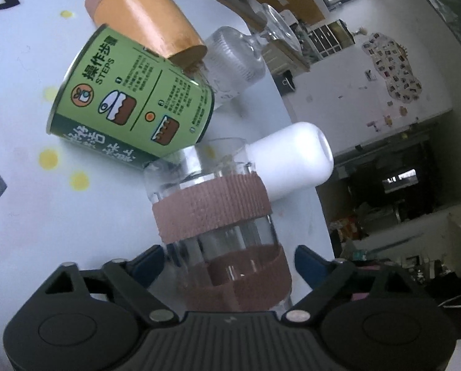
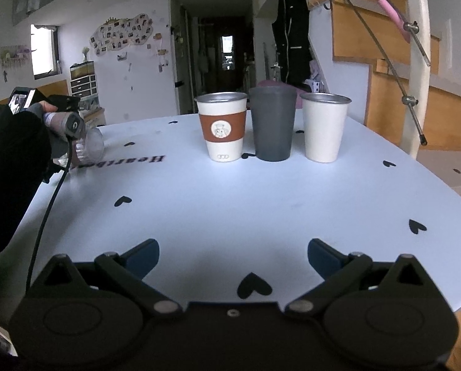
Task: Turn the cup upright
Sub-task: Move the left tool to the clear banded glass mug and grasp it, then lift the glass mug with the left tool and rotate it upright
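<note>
Glass cup (image 1: 227,232) with a ribbed brown sleeve sits between the blue pads of the left gripper (image 1: 228,266), whose jaws stand on either side of its lower part; whether the pads press on the glass or only flank it is hard to tell, since the transparent wall hides the contact. Its body is clear glass, with the brown band around the middle and a second brown patch seen through the wall nearer the claw. The view is strongly rolled, so the cup's own tilt cannot be judged from this camera. Past it lie a white cup (image 1: 295,160), a green tin (image 1: 131,102) printed with Chinese text and "STEPS", an orange cup (image 1: 143,15) with a pinkish band, and a ribbed clear glass (image 1: 233,61), all crowded together on the pale tablecloth (image 1: 75,232) with yellow dots and dark hearts.

The right gripper (image 2: 233,259) hangs over the cloth with its jaws wide apart and nothing between them. Ahead stand three upright cups: a white cup with brown sleeve (image 2: 222,126), a dark grey cup (image 2: 272,123) and a plain white cup (image 2: 324,126). At the far left a gloved hand (image 2: 17,142) holds the other gripper's handle; a clear glass shape shows beneath it, blurred and partly hidden.
</note>
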